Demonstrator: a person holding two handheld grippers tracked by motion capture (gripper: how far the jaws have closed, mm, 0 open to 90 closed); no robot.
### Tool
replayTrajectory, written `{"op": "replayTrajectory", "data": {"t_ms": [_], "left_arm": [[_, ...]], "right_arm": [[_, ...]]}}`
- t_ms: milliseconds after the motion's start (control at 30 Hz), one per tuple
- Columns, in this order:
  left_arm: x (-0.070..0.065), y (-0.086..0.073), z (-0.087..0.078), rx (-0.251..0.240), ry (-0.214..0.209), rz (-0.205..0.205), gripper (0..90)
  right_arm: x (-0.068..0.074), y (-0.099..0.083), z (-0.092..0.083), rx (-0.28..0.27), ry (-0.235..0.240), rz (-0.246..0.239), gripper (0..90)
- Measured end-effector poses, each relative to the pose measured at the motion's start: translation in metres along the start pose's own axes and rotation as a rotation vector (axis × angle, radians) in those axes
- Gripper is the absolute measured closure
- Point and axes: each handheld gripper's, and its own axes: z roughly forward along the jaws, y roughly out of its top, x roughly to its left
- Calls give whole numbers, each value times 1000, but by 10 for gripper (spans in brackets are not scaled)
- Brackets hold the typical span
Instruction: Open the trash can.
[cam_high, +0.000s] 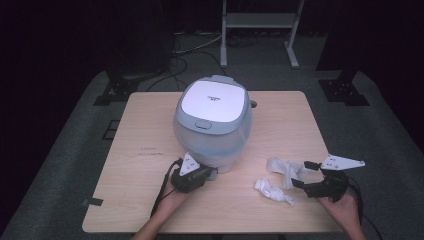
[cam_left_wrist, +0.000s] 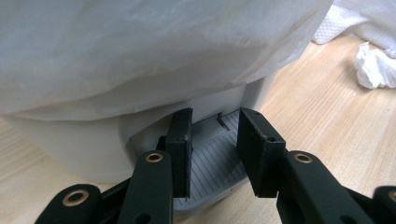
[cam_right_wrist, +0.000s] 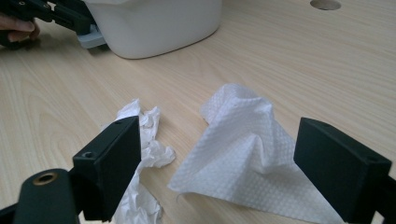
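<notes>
A grey-and-white pedal bin (cam_high: 212, 120) with its lid down stands mid-table; a white liner (cam_left_wrist: 140, 56) hangs over its body. My left gripper (cam_high: 207, 172) reaches its base from the front, and its jaws (cam_left_wrist: 215, 140) are shut on the grey ribbed pedal (cam_left_wrist: 217, 163), one pad on each side. To the right my right gripper (cam_high: 300, 174) is held open and level over a spread paper towel (cam_right_wrist: 243, 154), which lies between its wide pads without touching them. A crumpled tissue (cam_high: 272, 191) lies just left of it.
The wooden table (cam_high: 145, 150) has a round cable hole (cam_right_wrist: 325, 4) behind the bin. A strip of dark tape (cam_high: 92, 202) sits at the front left edge. Beyond the table stand a white frame (cam_high: 260, 30) and dark stands with cables on grey carpet.
</notes>
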Motion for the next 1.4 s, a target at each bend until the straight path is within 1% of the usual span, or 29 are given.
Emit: {"op": "replayTrajectory", "data": {"t_ms": [33,100,133,267,533,633,833,867,900,933,967,1000,1033,1067,1100,1133,1233,1300,1400], "left_arm": [[0,0,0,0,0,0,659],[1,-3,0,-22,-9,8,655],[2,-5,0,-29,-13,1,654],[1,-6,1,-34,-8,-4,655],[0,-5,1,-22,5,2,661],[0,-5,2,-18,3,-3,663],[-1,-5,3,6,8,1,664],[-1,-4,5,20,9,5,664],[-1,-4,5,20,9,5,665],[-2,-4,6,41,14,9,665],[-2,-4,6,41,14,9,665],[-4,-3,8,65,20,12,666],[-4,-3,8,65,20,12,670],[-3,-3,9,80,21,16,676],[-2,-3,10,78,14,4,676],[0,-2,12,89,0,-28,677],[0,-2,12,90,2,-30,677],[0,-2,12,88,1,-35,678],[1,-2,12,89,1,-34,677]], "right_arm": [[0,0,0,0,0,0,137],[1,0,1,9,0,-5,138],[2,0,2,15,5,-9,138],[4,1,4,26,13,-22,138],[4,1,8,47,14,-26,138],[5,1,10,54,16,-30,138],[4,4,11,67,14,-33,137],[3,6,13,73,16,-32,137],[2,7,13,76,19,-28,137],[1,7,14,81,22,-30,137],[1,7,14,81,22,-30,137],[0,8,17,94,23,-32,137],[0,8,17,94,23,-32,137],[-1,9,19,105,29,-29,138],[-1,9,19,105,29,-29,138],[-2,10,20,119,27,-34,137],[-5,13,20,132,22,-44,137],[-6,14,20,138,23,-39,137],[-14,18,24,162,29,-36,138]]}}
